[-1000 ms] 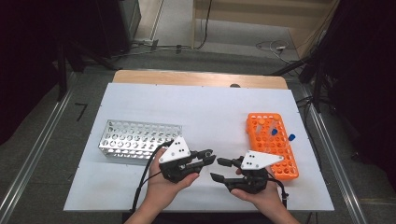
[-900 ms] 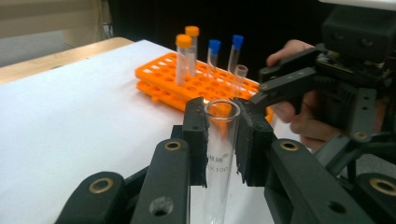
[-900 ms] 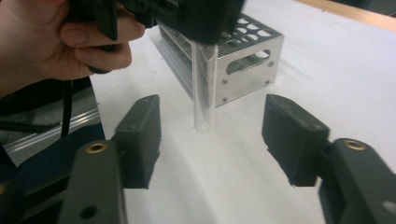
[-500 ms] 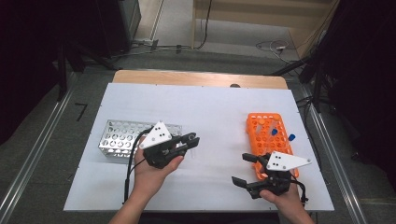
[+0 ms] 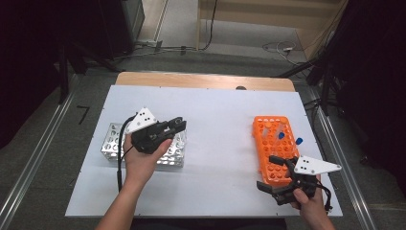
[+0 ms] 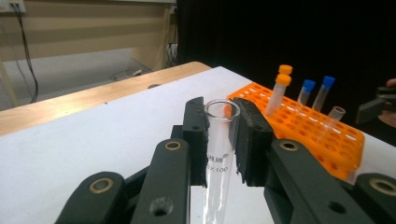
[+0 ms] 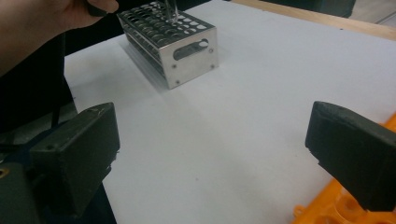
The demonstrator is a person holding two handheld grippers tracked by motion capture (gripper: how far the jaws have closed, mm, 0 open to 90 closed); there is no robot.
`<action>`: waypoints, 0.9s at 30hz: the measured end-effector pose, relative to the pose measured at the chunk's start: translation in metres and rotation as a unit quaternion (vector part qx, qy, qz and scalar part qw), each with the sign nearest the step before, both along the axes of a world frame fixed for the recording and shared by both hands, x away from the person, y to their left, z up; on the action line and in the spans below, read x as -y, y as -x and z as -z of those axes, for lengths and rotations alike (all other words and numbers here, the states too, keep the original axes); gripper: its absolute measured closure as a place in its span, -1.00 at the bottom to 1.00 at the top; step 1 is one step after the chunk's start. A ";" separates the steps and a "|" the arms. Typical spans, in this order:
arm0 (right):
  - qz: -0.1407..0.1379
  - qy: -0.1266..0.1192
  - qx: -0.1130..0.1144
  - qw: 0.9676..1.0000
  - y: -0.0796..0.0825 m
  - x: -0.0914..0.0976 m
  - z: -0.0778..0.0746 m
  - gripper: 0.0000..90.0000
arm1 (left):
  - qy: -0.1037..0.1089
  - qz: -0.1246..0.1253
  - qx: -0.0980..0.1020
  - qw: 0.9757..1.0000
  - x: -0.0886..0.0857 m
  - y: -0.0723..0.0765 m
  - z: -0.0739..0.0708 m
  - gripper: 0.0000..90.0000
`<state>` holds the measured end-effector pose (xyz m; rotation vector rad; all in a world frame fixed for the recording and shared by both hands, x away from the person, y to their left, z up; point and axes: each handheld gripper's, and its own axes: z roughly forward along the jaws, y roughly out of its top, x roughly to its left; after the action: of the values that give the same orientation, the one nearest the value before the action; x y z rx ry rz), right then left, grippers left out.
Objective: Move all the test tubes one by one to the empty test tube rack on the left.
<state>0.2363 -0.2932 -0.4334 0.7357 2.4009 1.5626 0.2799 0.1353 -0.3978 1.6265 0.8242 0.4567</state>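
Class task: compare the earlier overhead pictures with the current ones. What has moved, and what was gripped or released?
The two claws, close together at the table's middle a second ago, have parted. The left claw, shut on a clear test tube, moved left over the metal rack. The right claw moved right beside the orange rack; its jaws have just been opening, with nothing between them. Both racks kept their places.

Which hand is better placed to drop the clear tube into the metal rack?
Left. Its left gripper already clamps the clear tube above the metal rack; the right gripper is open, empty, by the orange rack.
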 end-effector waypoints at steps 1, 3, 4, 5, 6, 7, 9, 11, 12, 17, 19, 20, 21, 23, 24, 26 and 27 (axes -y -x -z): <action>0.003 0.000 0.000 1.000 0.000 0.003 0.000 -0.97 | -0.001 -0.002 0.002 1.000 0.000 -0.002 0.000 0.70; 0.007 -0.003 0.000 1.000 0.000 0.009 0.000 -0.98 | -0.002 -0.008 0.003 1.000 -0.001 -0.007 0.000 0.70; 0.009 -0.003 -0.001 1.000 0.000 0.012 0.000 -0.99 | -0.003 -0.010 0.004 1.000 -0.001 -0.010 0.001 0.70; 0.012 -0.003 -0.002 1.000 -0.001 0.015 0.000 -0.99 | -0.003 -0.013 0.005 1.000 -0.002 -0.012 0.001 0.70; 0.013 -0.005 -0.001 1.000 -0.001 0.018 0.000 -1.00 | -0.004 -0.017 0.005 1.000 -0.002 -0.014 0.002 0.70; 0.015 -0.002 0.002 1.000 -0.002 0.023 0.000 -1.00 | -0.005 -0.020 0.006 1.000 -0.002 -0.017 0.003 0.70; 0.019 0.000 0.006 1.000 -0.002 0.026 -0.001 -1.00 | -0.008 -0.026 0.006 1.000 -0.002 -0.021 0.005 0.70; 0.022 -0.005 0.007 1.000 -0.003 0.030 -0.001 -1.00 | -0.011 -0.034 0.008 0.999 -0.001 -0.024 0.007 0.70; 0.026 -0.005 0.008 1.000 -0.003 0.032 -0.001 -1.00 | -0.013 -0.037 0.010 0.999 -0.002 -0.025 0.008 0.70; 0.042 -0.007 0.007 0.999 -0.007 0.041 0.000 -1.00 | -0.018 -0.052 0.013 0.998 -0.001 -0.031 0.013 0.70; 0.046 -0.008 0.005 0.999 -0.008 0.044 0.001 -1.00 | -0.023 -0.058 0.013 0.998 0.000 -0.033 0.015 0.70; 0.048 -0.009 0.005 0.999 -0.008 0.044 0.001 -1.00 | -0.025 -0.061 0.012 0.998 0.000 -0.034 0.015 0.70; 0.049 -0.009 0.005 0.999 -0.009 0.045 0.001 -1.00 | -0.025 -0.064 0.010 0.998 0.001 -0.035 0.016 0.70; 0.050 -0.010 0.005 0.999 -0.009 0.045 0.001 -1.00 | -0.029 -0.068 0.006 0.997 0.002 -0.036 0.018 0.70; 0.051 -0.010 0.005 0.999 -0.009 0.045 0.001 -1.00 | -0.031 -0.070 0.005 0.997 0.002 -0.036 0.019 0.70; 0.050 -0.010 0.006 0.999 -0.009 0.046 0.002 -1.00 | -0.032 -0.070 0.001 0.997 0.003 -0.037 0.021 0.70; 0.051 -0.011 0.007 0.999 -0.009 0.046 0.002 -1.00 | -0.037 -0.072 -0.001 0.997 0.003 -0.037 0.022 0.70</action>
<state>0.2453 -0.3389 -0.4349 0.8331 2.3019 1.5504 0.3172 0.1319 -0.4202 1.6421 0.9395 0.5947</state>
